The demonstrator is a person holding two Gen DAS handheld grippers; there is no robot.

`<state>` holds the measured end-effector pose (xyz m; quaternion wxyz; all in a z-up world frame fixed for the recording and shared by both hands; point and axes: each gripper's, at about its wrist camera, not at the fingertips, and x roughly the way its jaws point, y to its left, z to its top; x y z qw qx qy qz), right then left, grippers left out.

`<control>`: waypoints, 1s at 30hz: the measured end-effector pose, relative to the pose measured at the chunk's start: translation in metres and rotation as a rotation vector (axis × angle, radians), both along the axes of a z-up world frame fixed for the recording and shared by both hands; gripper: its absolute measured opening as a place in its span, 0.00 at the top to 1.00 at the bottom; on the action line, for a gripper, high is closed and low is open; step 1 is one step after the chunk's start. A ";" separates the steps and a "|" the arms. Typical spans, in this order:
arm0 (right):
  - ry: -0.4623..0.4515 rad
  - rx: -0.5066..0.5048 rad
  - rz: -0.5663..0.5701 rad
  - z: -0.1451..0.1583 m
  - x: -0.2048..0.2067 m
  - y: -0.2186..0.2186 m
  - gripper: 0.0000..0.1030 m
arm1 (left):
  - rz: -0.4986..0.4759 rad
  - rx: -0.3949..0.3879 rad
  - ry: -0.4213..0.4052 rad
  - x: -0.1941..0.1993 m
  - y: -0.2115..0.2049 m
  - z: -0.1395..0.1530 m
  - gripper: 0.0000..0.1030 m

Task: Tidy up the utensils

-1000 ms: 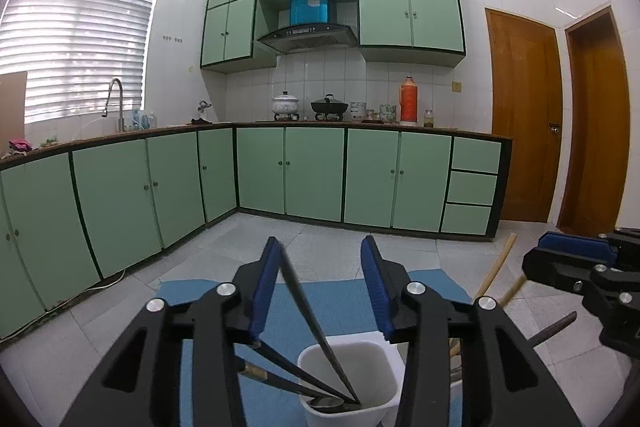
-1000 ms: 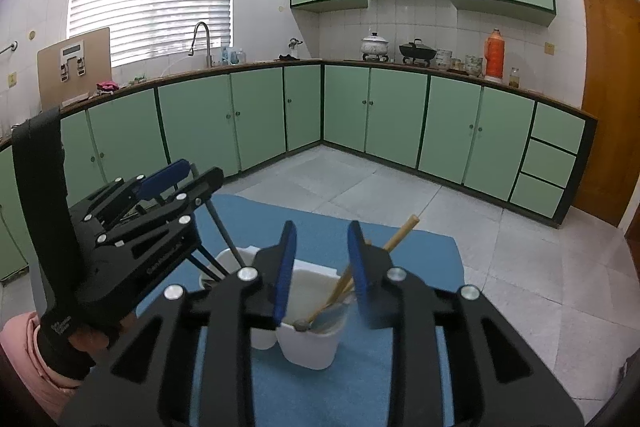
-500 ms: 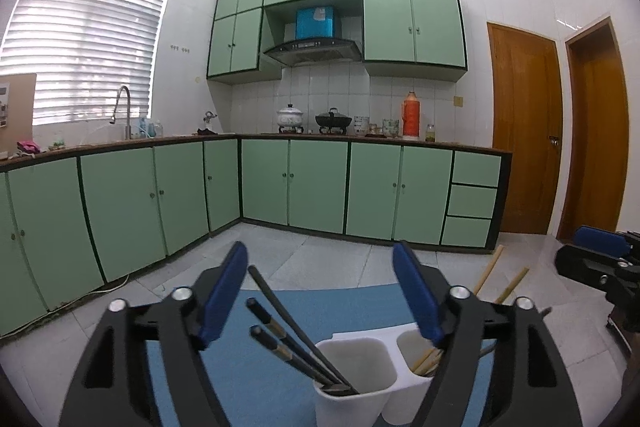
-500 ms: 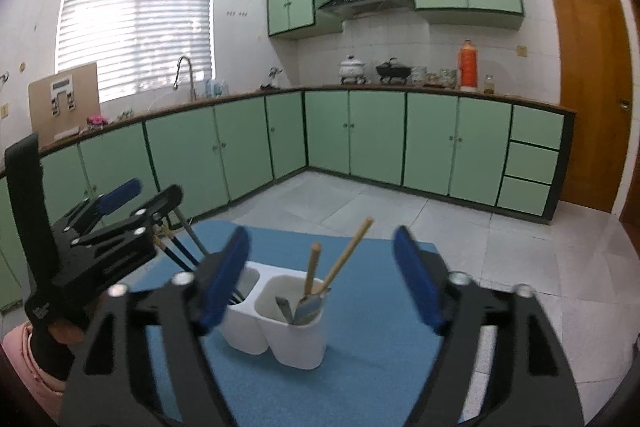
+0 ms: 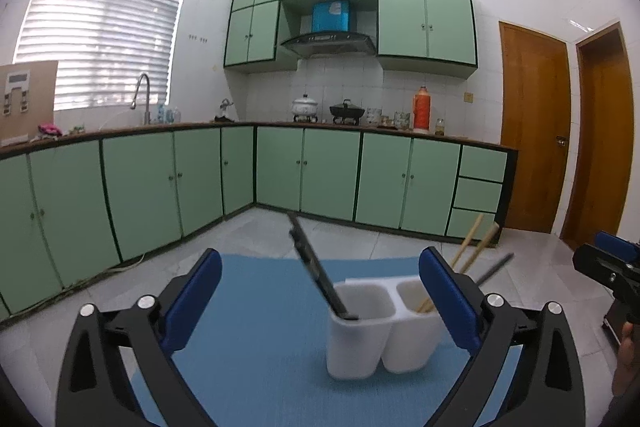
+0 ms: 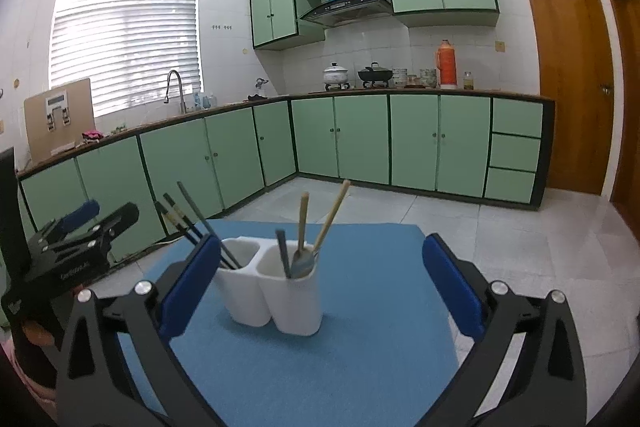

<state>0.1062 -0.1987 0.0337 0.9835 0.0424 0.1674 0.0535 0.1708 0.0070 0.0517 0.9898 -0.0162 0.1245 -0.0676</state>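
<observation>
White two-compartment holder (image 6: 276,291) on blue mat (image 6: 360,347): dark chopsticks (image 6: 192,223) one side, wooden-handled utensils (image 6: 320,223) (spoon included) other. Left hand-held gripper (image 5: 320,301) and right hand-held gripper (image 6: 320,287): jaws just widened, fully apart, empty.

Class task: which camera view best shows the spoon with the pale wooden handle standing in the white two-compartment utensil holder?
The right wrist view: the spoon with the pale wooden handle shows handle and bowl in the white two-compartment utensil holder. The left wrist view shows only wooden handles behind a gripper finger.

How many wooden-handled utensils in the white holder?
2, both in the right compartment of the white holder: one upright wooden handle, one wooden handle leaning right, beside a dark handle. Shorter ones may be hidden inside.
</observation>
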 end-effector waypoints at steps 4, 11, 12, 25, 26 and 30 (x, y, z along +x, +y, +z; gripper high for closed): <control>0.010 -0.003 -0.019 -0.007 -0.014 0.004 0.05 | 0.015 0.022 0.031 -0.021 0.004 -0.008 0.06; 0.014 -0.031 -0.005 -0.015 -0.037 0.024 0.05 | 0.019 0.039 0.068 -0.050 0.008 -0.017 0.06; 0.016 -0.032 -0.004 -0.015 -0.039 0.025 0.05 | 0.022 0.042 0.069 -0.054 0.008 -0.018 0.06; 0.044 -0.025 0.018 -0.022 -0.065 0.038 0.05 | 0.035 0.061 0.079 -0.090 0.014 -0.019 0.06; 0.050 -0.024 0.019 -0.022 -0.065 0.038 0.05 | 0.033 0.065 0.085 -0.091 0.014 -0.020 0.06; 0.085 -0.019 0.025 -0.024 -0.068 0.042 0.05 | 0.028 0.070 0.111 -0.096 0.011 -0.020 0.06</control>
